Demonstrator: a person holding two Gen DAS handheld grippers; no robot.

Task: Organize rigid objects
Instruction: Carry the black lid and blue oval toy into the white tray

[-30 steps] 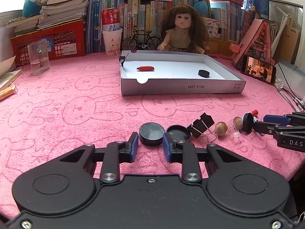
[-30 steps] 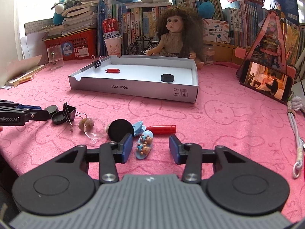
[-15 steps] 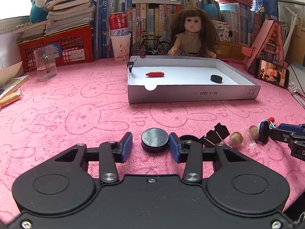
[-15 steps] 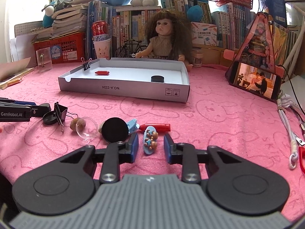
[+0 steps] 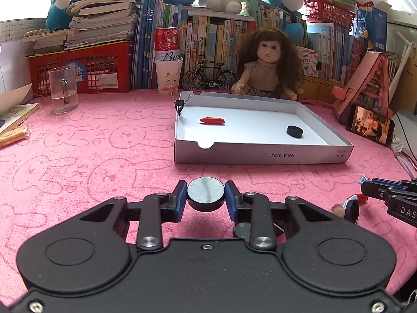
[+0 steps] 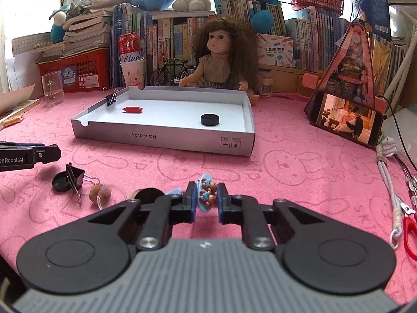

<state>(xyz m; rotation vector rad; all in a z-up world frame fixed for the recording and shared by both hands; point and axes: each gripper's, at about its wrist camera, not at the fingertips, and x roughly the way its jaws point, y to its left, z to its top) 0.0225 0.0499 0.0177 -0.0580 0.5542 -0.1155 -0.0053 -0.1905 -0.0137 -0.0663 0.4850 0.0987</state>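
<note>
Here we work over a pink worktop (image 5: pixel 78 156) with a white tray (image 5: pixel 260 154) near its middle, well ahead of both grippers. Inside the tray lie a red cap (image 5: pixel 212 120) and a black disc (image 5: pixel 294 131), apart from each other, and a clip (image 6: pixel 111 98) grips its left wall.

Our left gripper (image 5: pixel 206 198) has just been closing, and its fingers (image 5: pixel 180 198) now pinch a round black puck (image 5: pixel 206 194), raised clear of the cloth. Our right gripper (image 6: pixel 206 198) has also been closing; its fingers (image 6: pixel 191 199) pinch a blue hair clip (image 6: pixel 206 192) with small bears, held on edge.

Left on the worktop in the right view are a black lid (image 6: pixel 60 181) touching a binder clip (image 6: pixel 75 180), then a nut (image 6: pixel 97 193) just beside them.
</note>
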